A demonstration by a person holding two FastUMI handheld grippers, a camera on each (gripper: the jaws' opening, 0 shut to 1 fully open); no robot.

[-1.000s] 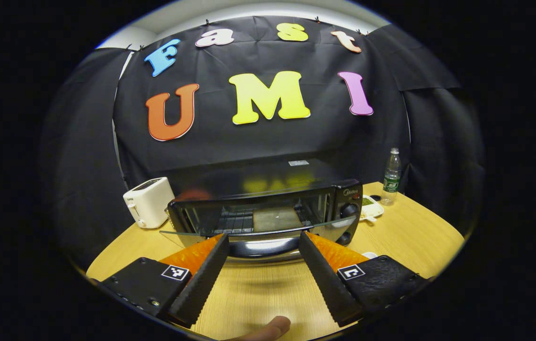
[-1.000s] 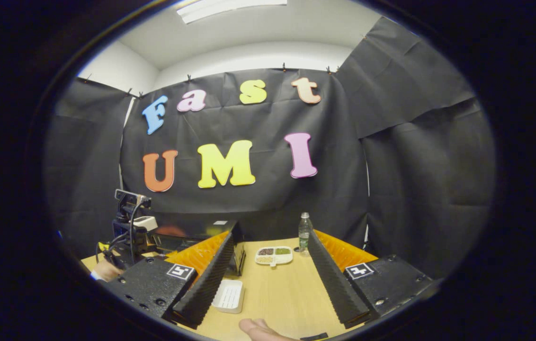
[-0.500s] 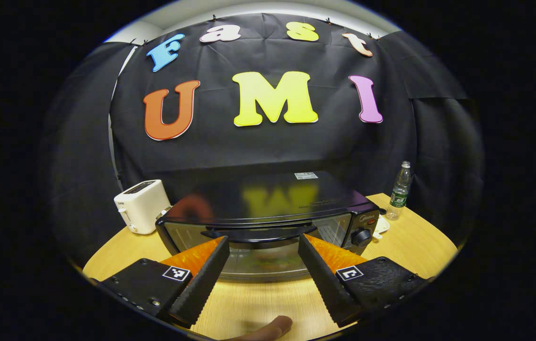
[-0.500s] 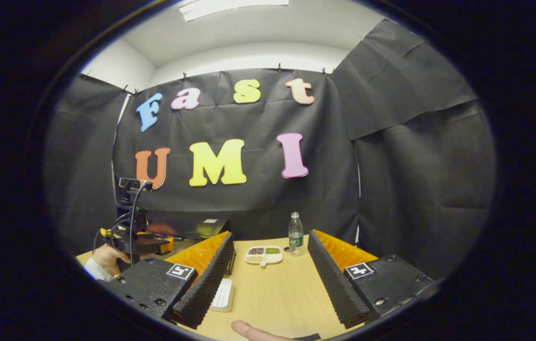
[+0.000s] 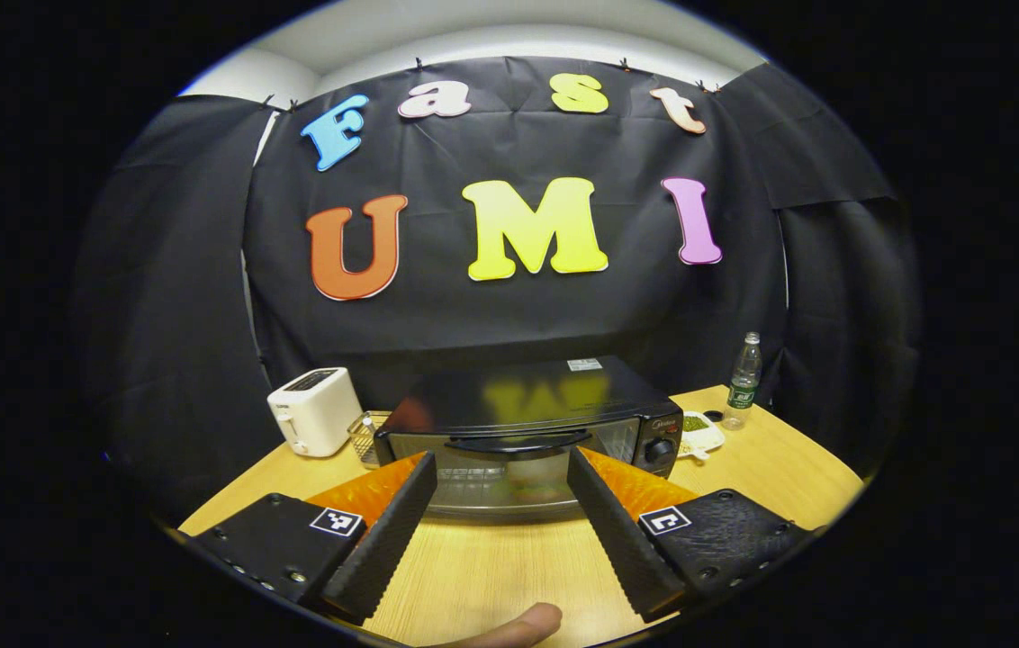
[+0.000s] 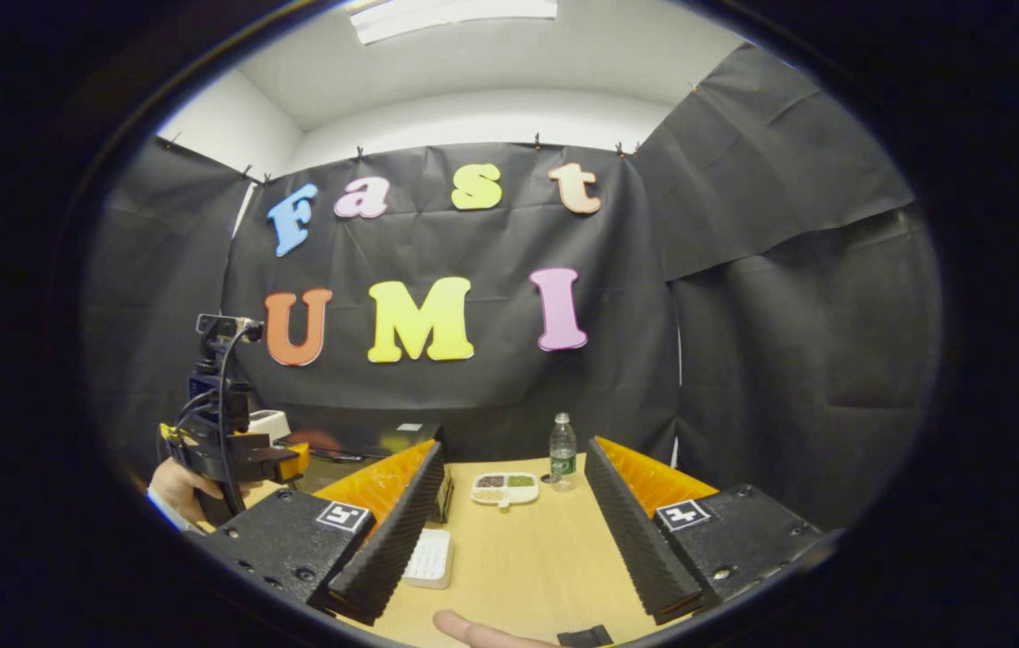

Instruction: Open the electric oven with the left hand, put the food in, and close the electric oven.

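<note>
Standing well back from the electric oven (image 5: 527,436), the left gripper (image 5: 498,522) has its fingers spread wide and holds nothing. A second ago the glass door hung open beneath it; now the door (image 5: 500,472) sits flush, its handle up under the top edge, food dimly visible inside, so the task looks finished. The right gripper (image 6: 514,531) hovers released over the table (image 6: 527,558), with a white tray (image 6: 428,556) near its left finger.

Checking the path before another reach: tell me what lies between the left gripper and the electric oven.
Only bare wooden table lies between the left gripper and the electric oven, as the left gripper view shows.
</note>
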